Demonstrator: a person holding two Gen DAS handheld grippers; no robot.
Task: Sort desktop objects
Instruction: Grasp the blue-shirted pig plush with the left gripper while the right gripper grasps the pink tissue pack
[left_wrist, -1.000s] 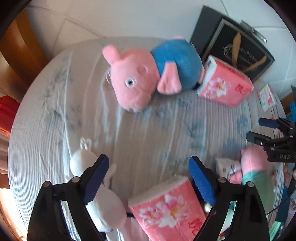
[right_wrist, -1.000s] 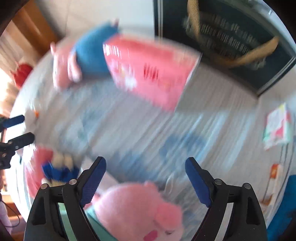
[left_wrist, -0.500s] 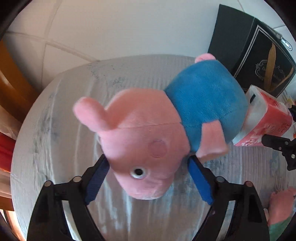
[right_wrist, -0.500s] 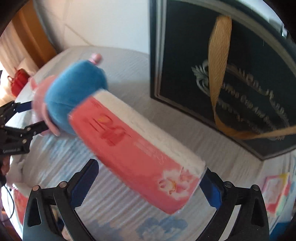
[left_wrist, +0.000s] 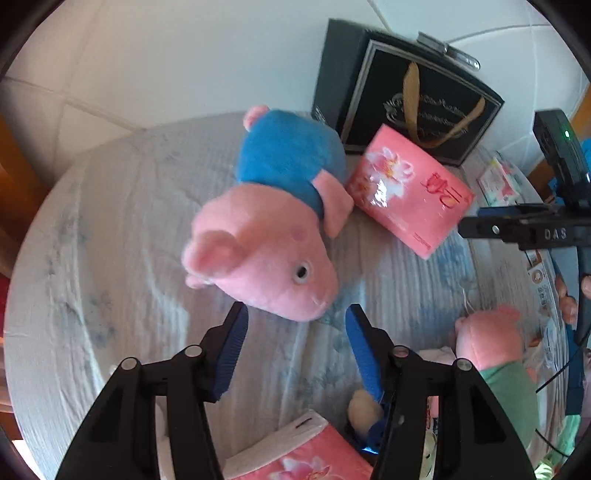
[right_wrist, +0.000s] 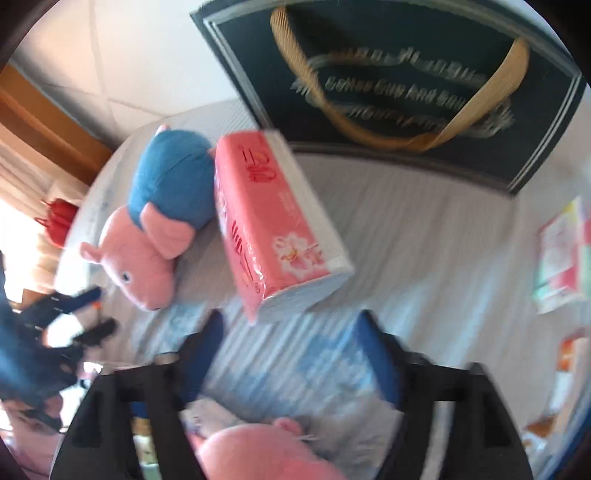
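A pink pig plush in a blue shirt (left_wrist: 280, 221) lies on the grey tablecloth, snout toward my left gripper (left_wrist: 295, 321). The jaws are closing. The snout sits just ahead of the blue pads (left_wrist: 232, 343), which do not touch it. A pink tissue pack (left_wrist: 406, 192) rests against the pig's right side, in front of a black gift bag. My right gripper (right_wrist: 290, 332) stands open just short of the tissue pack (right_wrist: 273, 229), with its near corner at the fingertips. In the left wrist view the right gripper (left_wrist: 469, 223) reaches in from the right edge, beside the pack.
The black gift bag (left_wrist: 417, 96) with gold handles stands at the back. Near me lie a second pink tissue pack (left_wrist: 295, 458) and a pink plush in green (left_wrist: 487, 343). Small packets (right_wrist: 557, 251) lie at the right. The round table's edge (left_wrist: 55, 206) curves on the left.
Half a second ago the pig's head was between my left jaws; they have drawn back and narrowed. My right gripper has pulled back from the tissue pack that it straddled.
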